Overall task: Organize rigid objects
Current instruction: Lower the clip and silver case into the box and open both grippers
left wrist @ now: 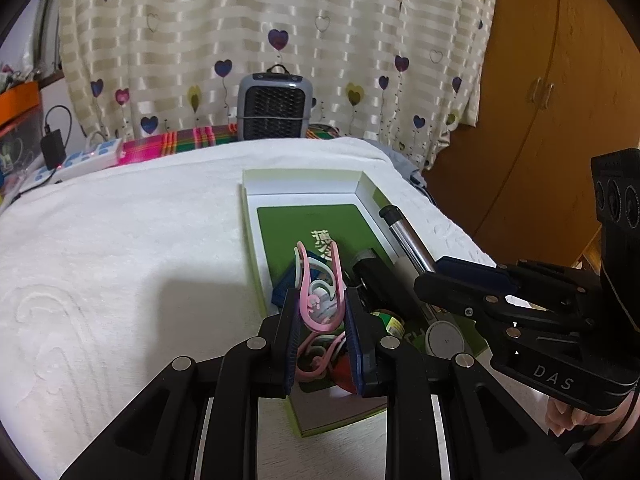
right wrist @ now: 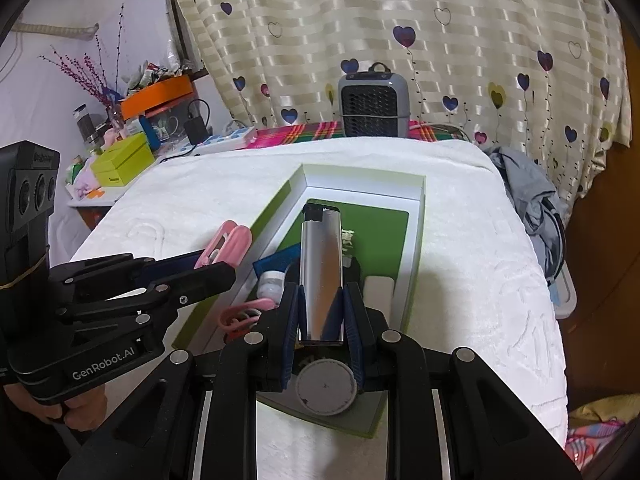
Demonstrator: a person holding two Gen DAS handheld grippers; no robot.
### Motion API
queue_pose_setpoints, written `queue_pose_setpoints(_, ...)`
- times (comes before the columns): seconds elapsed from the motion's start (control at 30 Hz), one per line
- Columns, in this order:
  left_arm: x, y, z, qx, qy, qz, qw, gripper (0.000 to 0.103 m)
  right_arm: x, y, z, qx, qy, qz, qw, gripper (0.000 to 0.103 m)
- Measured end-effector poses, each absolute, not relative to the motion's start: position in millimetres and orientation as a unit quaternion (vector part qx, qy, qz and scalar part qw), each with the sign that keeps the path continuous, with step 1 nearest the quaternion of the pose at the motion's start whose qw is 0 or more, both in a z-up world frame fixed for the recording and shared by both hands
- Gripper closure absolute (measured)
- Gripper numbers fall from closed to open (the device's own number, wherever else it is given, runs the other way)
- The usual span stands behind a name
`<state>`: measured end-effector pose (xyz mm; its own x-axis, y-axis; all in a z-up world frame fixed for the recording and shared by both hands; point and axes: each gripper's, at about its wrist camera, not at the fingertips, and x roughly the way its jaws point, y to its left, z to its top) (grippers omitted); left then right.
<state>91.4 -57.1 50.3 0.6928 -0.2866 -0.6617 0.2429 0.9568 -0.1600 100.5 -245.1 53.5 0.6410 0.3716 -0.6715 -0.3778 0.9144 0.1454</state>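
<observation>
A green box (left wrist: pixel 250 208) with a white lining lies open on the white towel and holds several small items. My left gripper (left wrist: pixel 322 300) is shut on a bunch of pink and white plastic clips (left wrist: pixel 320 280), held just above the box's near end. In the right wrist view the same left gripper (right wrist: pixel 216 264) comes in from the left with the pink clips (right wrist: pixel 230 242). My right gripper (right wrist: pixel 321 296) is shut on a silver lighter (right wrist: pixel 322 272) with a black top, upright over the box (right wrist: pixel 360 180). The lighter (left wrist: pixel 406 240) also shows in my right gripper (left wrist: pixel 436 276).
Inside the box lie a round white disc (right wrist: pixel 326 388), a blue card (right wrist: pixel 276 262), more pink clips (right wrist: pixel 244 314) and a white bar (right wrist: pixel 378 288). A grey heater (left wrist: pixel 275 106) stands behind the towel (left wrist: pixel 120 240). A power strip (left wrist: pixel 88 158) and a lime box (right wrist: pixel 122 160) sit at the left, a wooden wardrobe (left wrist: pixel 540 120) at the right.
</observation>
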Motion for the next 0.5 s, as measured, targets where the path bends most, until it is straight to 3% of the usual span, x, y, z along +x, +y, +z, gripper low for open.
queue_pose_setpoints(0.5,96,-72,35,-0.02,0.384,-0.156,0.91,0.083,104,-249,36,0.003,0.39,0.206,0.897,0.079)
